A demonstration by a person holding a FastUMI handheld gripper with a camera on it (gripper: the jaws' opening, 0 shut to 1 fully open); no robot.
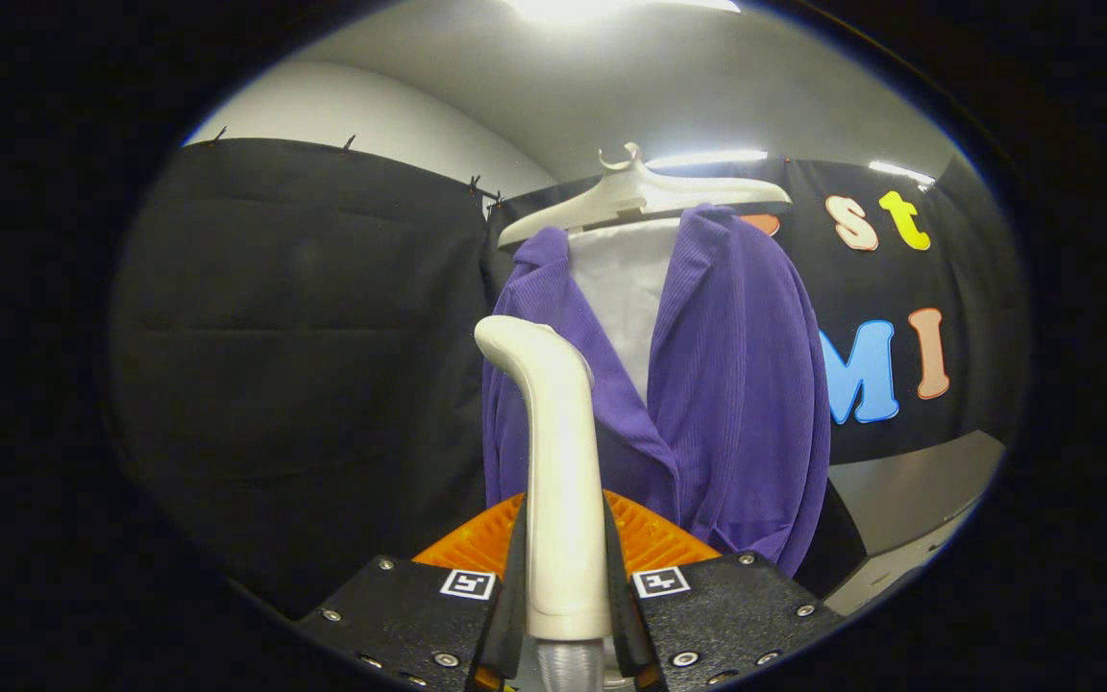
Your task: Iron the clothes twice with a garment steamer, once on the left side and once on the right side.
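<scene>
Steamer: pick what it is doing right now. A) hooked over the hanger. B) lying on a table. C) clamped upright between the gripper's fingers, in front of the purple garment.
C: the steamer stands upright with both fingers of the gripper pressing its handle, the purple garment hanging beyond.

The gripper (565,577) points forward, fingers seemingly clamped on the steamer handle (563,461).

looks like a recording booth, not a home: black cloth wall (304,317) pinned up with clips, plain white ceiling with strip lights (707,157), one purple garment (736,384) on a hanger (640,197).
</scene>
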